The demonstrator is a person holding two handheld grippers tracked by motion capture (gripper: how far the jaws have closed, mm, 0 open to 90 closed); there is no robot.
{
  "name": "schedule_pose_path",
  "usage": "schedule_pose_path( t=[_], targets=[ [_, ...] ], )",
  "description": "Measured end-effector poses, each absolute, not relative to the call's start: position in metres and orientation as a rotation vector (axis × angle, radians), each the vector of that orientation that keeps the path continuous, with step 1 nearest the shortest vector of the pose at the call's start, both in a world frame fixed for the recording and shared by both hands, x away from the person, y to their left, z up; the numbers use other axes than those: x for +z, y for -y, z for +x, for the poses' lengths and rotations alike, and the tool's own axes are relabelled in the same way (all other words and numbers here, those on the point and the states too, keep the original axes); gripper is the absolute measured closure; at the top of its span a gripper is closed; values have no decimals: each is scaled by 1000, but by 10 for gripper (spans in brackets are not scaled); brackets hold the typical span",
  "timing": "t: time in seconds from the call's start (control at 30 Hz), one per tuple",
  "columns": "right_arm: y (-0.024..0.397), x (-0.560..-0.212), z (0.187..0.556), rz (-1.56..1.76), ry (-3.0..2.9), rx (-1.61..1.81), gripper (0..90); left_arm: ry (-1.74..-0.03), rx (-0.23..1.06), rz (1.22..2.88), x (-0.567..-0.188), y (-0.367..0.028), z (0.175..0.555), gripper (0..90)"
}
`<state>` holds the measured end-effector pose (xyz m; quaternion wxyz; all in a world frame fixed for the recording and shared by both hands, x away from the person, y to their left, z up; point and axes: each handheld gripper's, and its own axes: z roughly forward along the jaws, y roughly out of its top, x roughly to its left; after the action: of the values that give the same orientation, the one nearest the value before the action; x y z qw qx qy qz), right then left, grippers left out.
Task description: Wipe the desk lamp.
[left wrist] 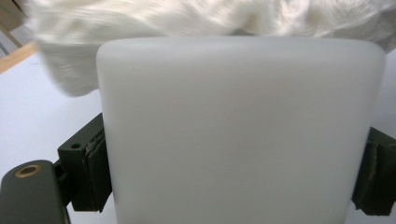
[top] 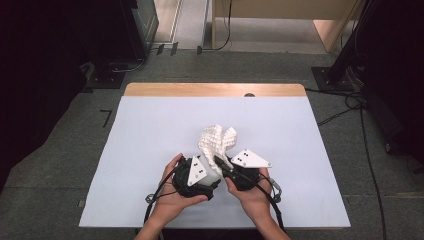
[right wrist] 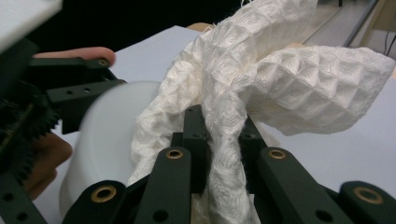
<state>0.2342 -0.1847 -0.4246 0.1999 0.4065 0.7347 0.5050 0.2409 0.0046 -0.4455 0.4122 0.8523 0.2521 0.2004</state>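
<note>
A white waffle-weave cloth (top: 216, 139) stands bunched above the table's front middle. My right gripper (top: 221, 164) is shut on its lower part; in the right gripper view the cloth (right wrist: 261, 70) rises from between the black jaws of this gripper (right wrist: 222, 161). My left gripper (top: 210, 181) holds a frosted white cup (top: 215, 175) just left of the cloth. In the left gripper view the cup (left wrist: 238, 130) sits between the pads (left wrist: 95, 172), which press on its sides, and the cloth (left wrist: 187, 18) lies right behind it. The cup (right wrist: 107, 135) touches the cloth.
A white sheet (top: 150, 130) covers the table, with a wooden strip (top: 215, 89) along the far edge. Black stands (top: 332, 75) and cables (top: 350, 107) lie on the grey floor around it. Both hands (top: 172, 200) rest near the front edge.
</note>
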Motion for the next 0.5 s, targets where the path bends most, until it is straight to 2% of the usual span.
schedule_pose_path(
  t=[0.13,0.33,0.5],
  targets=[
    [185,-421,229,1128,-2067,1433,800,-671,476,2123,-446,-8,244,86],
    [170,-408,220,1022,-2068,1495,797,-600,557,2150,-447,0,235,86],
    [180,-422,235,1100,-2058,1442,797,-621,527,2135,-447,-4,239,86]
  ],
)
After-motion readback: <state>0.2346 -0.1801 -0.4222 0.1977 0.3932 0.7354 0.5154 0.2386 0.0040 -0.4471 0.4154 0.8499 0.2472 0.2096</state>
